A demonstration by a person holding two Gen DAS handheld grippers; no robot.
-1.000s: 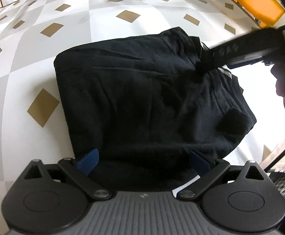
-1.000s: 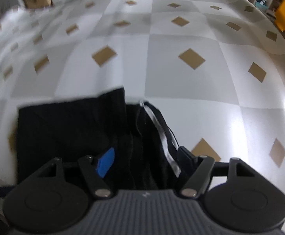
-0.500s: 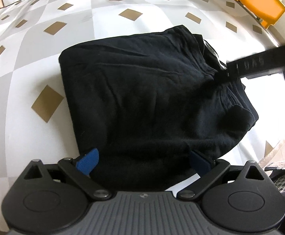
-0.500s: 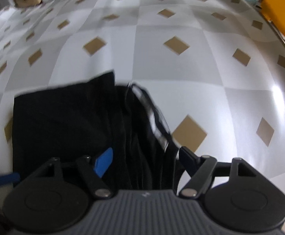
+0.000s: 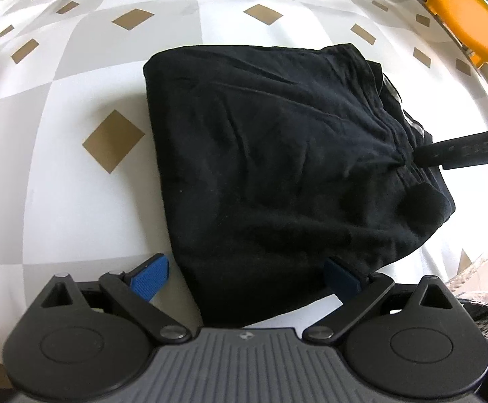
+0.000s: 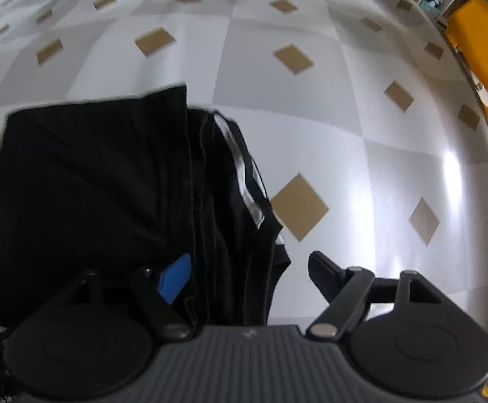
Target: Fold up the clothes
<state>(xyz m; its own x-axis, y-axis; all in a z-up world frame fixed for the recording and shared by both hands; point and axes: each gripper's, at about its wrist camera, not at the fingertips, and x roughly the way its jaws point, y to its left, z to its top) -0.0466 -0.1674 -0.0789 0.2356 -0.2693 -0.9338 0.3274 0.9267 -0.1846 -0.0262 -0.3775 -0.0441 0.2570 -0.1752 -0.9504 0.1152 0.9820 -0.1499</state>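
While your right gripper [image 6: 247, 268] hangs steeply over the right edge of the black garment [image 5: 277, 168], its jaws stand spread: they have just been opening wider, and nothing is pinched between them. The blue pad [image 6: 176, 277] sits over the cloth and the dark finger [image 6: 324, 272] over bare tablecloth [image 6: 344, 117], so the garment's layered edge with its pale stripe [image 6: 240, 168] lies in the gap. In the left view one of that gripper's fingers reaches in from the right, and the cloth puckers at its tip (touching, as far as I can tell, not clamped).

Your left gripper [image 5: 244, 275] is likewise spread, pads apart, straddling the near edge of the garment without gripping it. I judge it is parked there to steady the bundle.

Lying as a compact rectangle on the checked tablecloth, toward its near side, the garment looks already folded. An orange bin [image 5: 465, 23] stands at the far right, well apart.
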